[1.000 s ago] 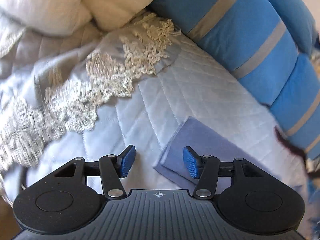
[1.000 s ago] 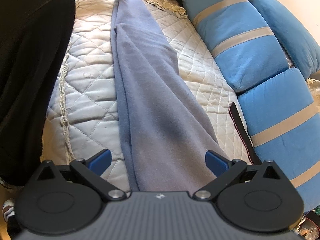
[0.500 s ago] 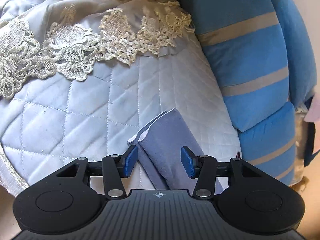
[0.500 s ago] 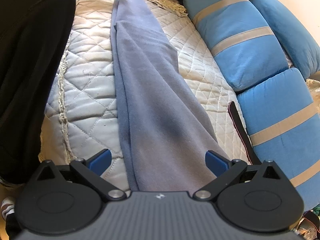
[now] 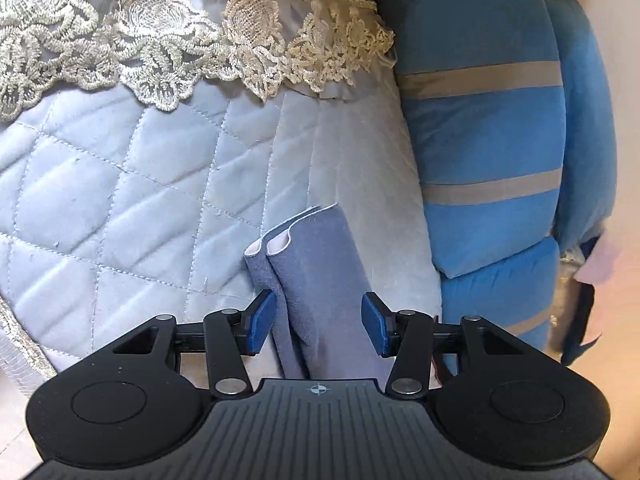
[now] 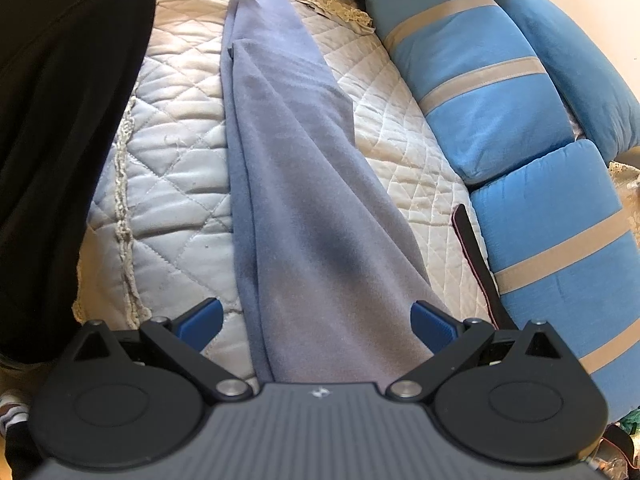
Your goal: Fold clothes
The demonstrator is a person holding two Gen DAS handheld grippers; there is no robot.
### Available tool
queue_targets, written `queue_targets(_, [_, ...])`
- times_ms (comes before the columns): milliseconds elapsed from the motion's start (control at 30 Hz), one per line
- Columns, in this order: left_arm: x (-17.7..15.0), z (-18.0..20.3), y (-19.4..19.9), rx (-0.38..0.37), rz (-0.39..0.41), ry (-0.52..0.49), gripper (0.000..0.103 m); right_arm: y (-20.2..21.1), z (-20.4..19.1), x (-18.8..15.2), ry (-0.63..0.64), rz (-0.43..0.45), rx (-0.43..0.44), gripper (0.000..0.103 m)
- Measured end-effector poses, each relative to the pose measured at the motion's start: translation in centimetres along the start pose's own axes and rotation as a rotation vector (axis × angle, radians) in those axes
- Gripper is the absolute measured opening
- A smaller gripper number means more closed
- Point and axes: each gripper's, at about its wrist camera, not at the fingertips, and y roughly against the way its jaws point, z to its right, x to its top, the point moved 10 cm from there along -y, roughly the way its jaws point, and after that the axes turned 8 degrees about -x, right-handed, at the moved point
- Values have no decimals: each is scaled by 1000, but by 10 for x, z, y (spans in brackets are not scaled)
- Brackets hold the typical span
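Your left gripper [image 5: 318,328] had its jaws partly open around the hem end of the blue trousers [image 5: 316,264], pads not pressing the cloth. Your right gripper [image 6: 316,322] stood wide open over the other end, gripping nothing. Beyond the jaws the garment lay lengthwise on the quilted bed [image 6: 176,152], legs already stacked; the crosswise folds appeared still to do.

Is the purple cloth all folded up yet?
Not yet. The purple cloth is already doubled into one long strip on the quilt. The left gripper and right gripper sit open, one at each end. Folding the strip shorter is left.
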Motion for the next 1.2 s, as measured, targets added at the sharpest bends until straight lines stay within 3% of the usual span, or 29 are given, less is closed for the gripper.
queue_targets(233, [-4, 10, 5, -11, -16, -19, 45, -1, 0, -1, 3, -3, -4, 103])
queue_targets(700, [8, -8, 6, 56, 60, -4, 45, 0, 2, -2, -3, 1, -5, 103])
queue_targets(733, [8, -9, 6, 63, 62, -7, 40, 0, 2, -1, -4, 1, -4, 103])
queue_targets(767, [8, -10, 6, 70, 65, -11, 24, 0, 2, -1, -3, 2, -5, 103])
queue_targets(833, [8, -11, 6, 84, 68, -18, 6, 0, 1, -1, 0, 4, -5, 103])
queue_targets(867, [7, -12, 6, 91, 64, -27, 2, 0, 1, 0, 1, 5, -5, 103])
queue_targets(1067, [14, -7, 16, 180, 103, -162, 2, 0, 1, -3, 4, -1, -9, 103])
queue_targets(1200, [20, -10, 23, 211, 111, -171, 2, 0, 1, -4, 1, -4, -6, 103])
